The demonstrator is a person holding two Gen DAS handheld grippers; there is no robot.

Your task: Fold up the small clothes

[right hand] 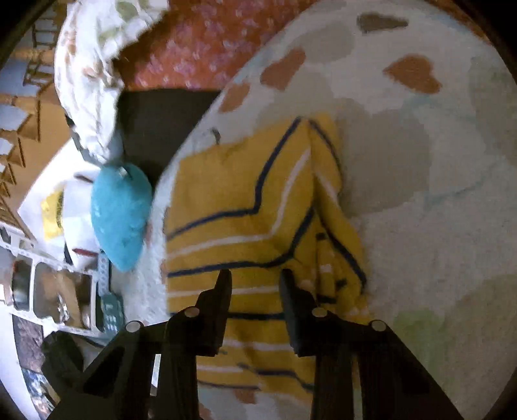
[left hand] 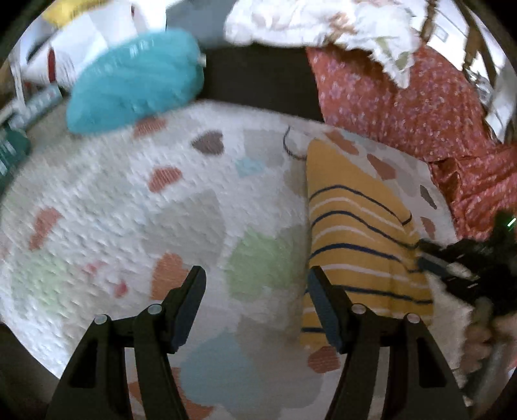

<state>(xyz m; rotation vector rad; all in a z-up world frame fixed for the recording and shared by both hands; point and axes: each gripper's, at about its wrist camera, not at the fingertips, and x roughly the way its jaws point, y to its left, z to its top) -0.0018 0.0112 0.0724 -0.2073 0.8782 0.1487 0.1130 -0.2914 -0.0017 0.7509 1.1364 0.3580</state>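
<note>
A yellow garment with navy and white stripes point(left hand: 358, 232) lies folded on a white mat with coloured hearts point(left hand: 129, 206). My left gripper point(left hand: 255, 278) is open and empty, just left of the garment's near edge. My right gripper point(left hand: 426, 255) reaches in from the right at the garment's edge. In the right wrist view the garment point(right hand: 245, 200) lies under my right gripper point(right hand: 255, 278), whose jaws stand apart above the cloth with nothing held between them.
A teal cushion point(left hand: 135, 80) sits at the mat's far left edge. A red floral cloth point(left hand: 404, 97) and a white patterned cloth point(left hand: 323, 22) lie beyond the mat. Dark floor point(left hand: 258, 74) shows between them. Toys and a white frame point(right hand: 48, 284) lie beside the mat.
</note>
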